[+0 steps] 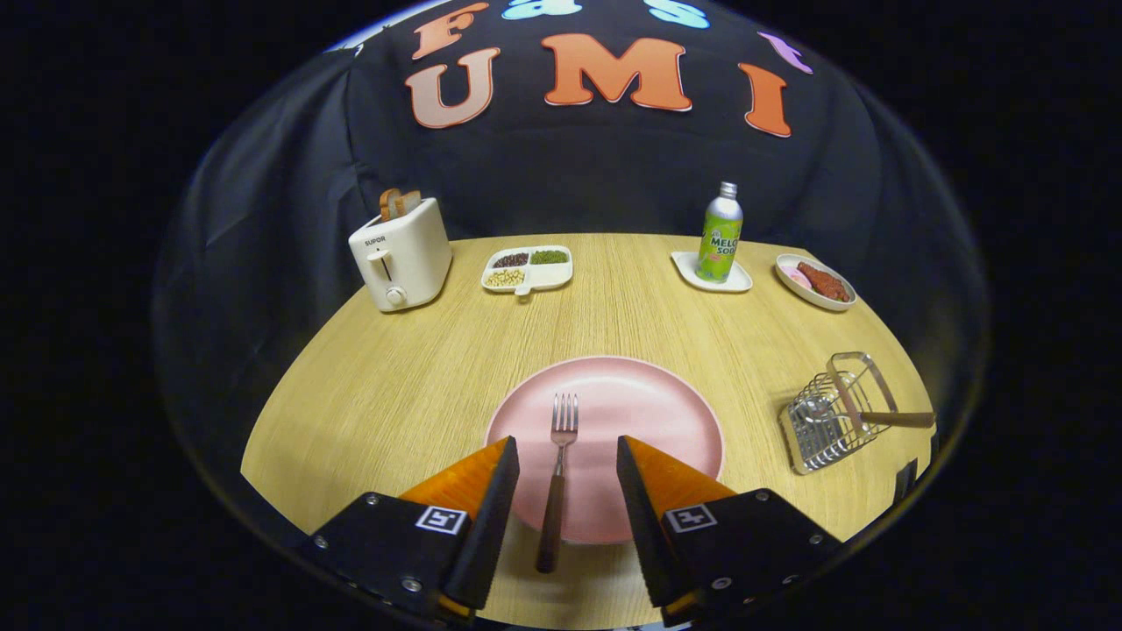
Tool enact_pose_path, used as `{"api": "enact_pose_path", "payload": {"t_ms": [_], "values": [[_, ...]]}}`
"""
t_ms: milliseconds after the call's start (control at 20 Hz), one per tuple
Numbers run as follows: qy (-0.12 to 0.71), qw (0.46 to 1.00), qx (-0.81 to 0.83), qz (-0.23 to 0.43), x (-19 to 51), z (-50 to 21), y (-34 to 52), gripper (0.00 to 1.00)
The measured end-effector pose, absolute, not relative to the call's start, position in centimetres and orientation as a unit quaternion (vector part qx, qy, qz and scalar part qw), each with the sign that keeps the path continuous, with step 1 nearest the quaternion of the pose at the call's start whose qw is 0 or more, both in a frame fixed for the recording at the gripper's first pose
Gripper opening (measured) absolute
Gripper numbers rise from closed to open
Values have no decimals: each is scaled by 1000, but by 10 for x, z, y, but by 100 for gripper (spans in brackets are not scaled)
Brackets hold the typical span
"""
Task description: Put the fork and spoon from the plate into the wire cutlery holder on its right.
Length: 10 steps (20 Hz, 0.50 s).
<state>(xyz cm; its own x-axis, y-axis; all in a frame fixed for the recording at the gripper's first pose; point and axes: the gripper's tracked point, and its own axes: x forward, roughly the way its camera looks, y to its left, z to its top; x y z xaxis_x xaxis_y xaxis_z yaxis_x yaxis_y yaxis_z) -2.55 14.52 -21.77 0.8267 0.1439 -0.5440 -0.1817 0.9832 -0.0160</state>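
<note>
A round wooden table [421,377] stands against black cloth. Near its front edge lies a pink plate [649,412]. The gripper [567,451] hangs over the near rim of the plate with its two fingers spread apart, gripping nothing. A fork [558,473] lies between the fingers without touching them, tines pointing away on the plate, its dark handle reaching back over the plate's near rim. To the right of the plate, apart from it, stands a wire cutlery holder [828,416]; a spoon [885,419] already rests in it, its handle sticking out to the right. Along the far side of the table, from left to right: a cream toaster [401,256] with bread in its slots, a divided dish [528,267] of beans, a green soda bottle [720,235] on a small white tray [691,268], and a small plate of food [815,282].
</note>
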Motion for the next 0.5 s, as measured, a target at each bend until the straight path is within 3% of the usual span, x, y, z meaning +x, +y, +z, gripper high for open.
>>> {"api": "enact_pose_path", "payload": {"t_ms": [150,450,500], "values": [[305,948,-37,81,-23,-239,148,53],[339,936,-54,75,-18,-269,154,51],[339,936,-55,75,-18,-269,156,45]]}}
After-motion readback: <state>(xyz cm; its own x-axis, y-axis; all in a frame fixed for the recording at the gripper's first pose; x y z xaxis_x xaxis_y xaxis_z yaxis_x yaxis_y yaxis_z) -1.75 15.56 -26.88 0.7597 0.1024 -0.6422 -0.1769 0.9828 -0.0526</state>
